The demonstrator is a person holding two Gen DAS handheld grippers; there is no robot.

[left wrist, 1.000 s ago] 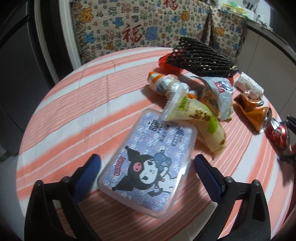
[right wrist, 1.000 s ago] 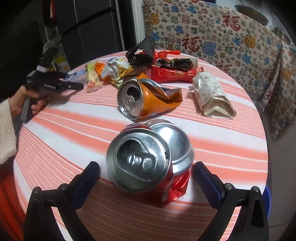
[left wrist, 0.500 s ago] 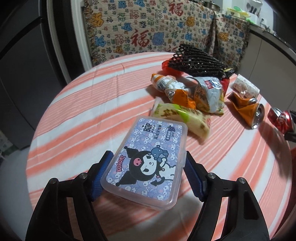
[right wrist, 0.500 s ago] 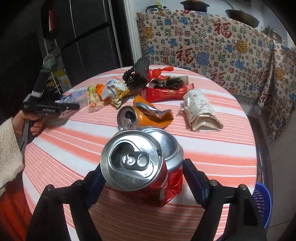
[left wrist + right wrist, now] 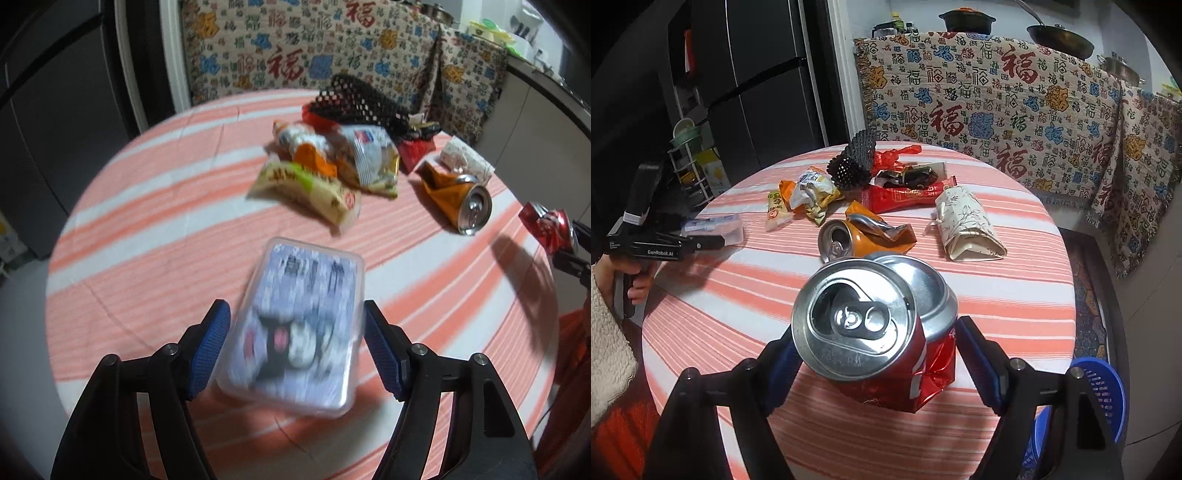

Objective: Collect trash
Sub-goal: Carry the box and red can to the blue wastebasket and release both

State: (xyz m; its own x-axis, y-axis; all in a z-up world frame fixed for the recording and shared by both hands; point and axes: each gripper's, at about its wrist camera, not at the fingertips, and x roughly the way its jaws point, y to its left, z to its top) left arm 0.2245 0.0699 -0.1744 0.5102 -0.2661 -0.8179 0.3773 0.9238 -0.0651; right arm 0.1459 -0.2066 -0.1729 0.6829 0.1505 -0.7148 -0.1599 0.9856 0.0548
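Two crushed cans (image 5: pixel 866 236) sit in play on a round table (image 5: pixel 1015 295) draped in orange-and-white stripes — one orange, lying on the cloth, and one red can (image 5: pixel 882 347), dented and folded, clamped between the blue pads of the right gripper (image 5: pixel 875 354) and lifted clear of the cloth. One clear plastic case (image 5: pixel 295 325) with a cartoon print, blurred, is pinched at its sides by the left gripper (image 5: pixel 295 343) near the table's front edge. Beyond it lies a heap of several snack wrappers (image 5: pixel 332 173), one black mesh sleeve (image 5: pixel 362 99), a red packet (image 5: pixel 905 197) and a folded cream pouch (image 5: pixel 967 225). A person's hand (image 5: pixel 631 280) in a fleecy sleeve holds the left tool's handle at the table's far side. One blue basket (image 5: pixel 1104 387) shows below the table rim, partly hidden behind the right gripper — and a patterned cloth (image 5: pixel 997 103) covers the counter behind.
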